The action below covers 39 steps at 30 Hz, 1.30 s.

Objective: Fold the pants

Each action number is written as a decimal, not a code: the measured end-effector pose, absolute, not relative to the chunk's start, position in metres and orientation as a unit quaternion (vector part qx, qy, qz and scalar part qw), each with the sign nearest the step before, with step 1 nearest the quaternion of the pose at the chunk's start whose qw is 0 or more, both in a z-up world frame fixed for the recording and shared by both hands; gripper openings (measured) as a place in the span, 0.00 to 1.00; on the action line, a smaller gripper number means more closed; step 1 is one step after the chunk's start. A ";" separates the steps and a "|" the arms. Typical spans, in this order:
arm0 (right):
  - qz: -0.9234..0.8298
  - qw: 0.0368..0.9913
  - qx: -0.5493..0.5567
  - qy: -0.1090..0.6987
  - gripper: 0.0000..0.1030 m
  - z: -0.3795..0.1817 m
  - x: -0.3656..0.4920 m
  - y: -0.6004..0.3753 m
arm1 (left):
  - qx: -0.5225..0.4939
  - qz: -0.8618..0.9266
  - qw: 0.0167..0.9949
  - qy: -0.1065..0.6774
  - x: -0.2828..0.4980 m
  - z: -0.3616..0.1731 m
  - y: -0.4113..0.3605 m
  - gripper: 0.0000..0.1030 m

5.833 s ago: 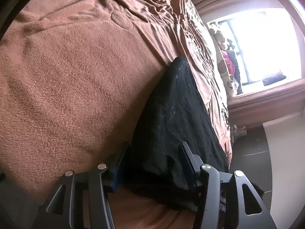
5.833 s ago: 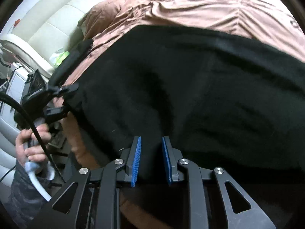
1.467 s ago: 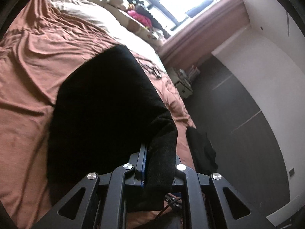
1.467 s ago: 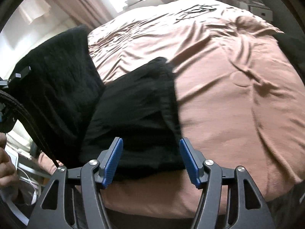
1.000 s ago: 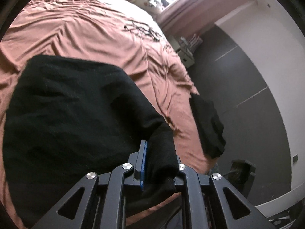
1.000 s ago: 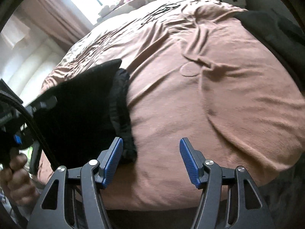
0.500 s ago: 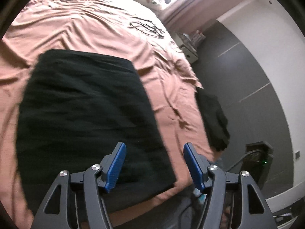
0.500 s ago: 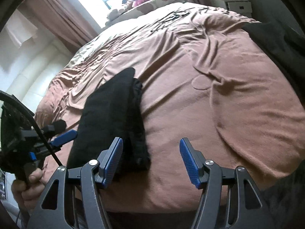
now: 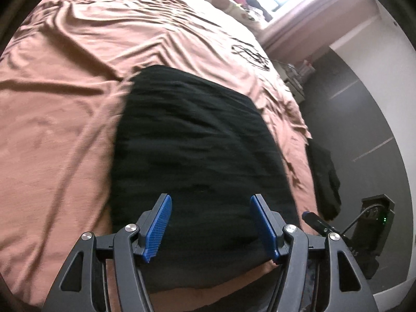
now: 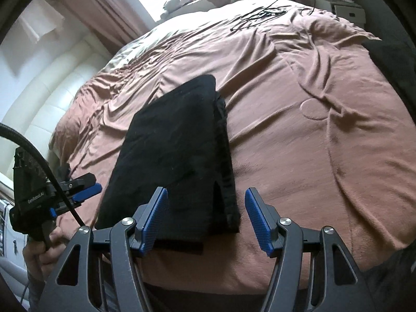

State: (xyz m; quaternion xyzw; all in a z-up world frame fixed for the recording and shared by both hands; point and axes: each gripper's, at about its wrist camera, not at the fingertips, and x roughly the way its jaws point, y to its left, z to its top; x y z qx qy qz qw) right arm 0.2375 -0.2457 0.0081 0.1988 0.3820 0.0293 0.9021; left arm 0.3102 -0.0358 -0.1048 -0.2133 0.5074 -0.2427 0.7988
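While both grippers gape empty, folded black pants (image 9: 197,156) lie flat — on brown bedding (image 9: 65,109)

Black pants (image 9: 197,156), brown bedspread (image 9: 65,119), claw pads (image 9: 158,230) blue.

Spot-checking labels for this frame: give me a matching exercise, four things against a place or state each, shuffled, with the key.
Things:
1. pants
2. left gripper
3. tangled cable
4. second dark garment

Places or states:
A. far side of the bed, near the window
B. draped over the bed's edge, off to the side
C. folded flat on the brown bedspread
D. open, nothing between the pads

Pairs: 1-C, 2-D, 3-A, 4-B
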 end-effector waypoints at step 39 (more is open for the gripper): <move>0.045 0.888 0.220 0.401 0.46 -0.034 0.268 -0.257 | -0.293 -0.222 0.744 0.558 0.303 -0.176 0.015 0.58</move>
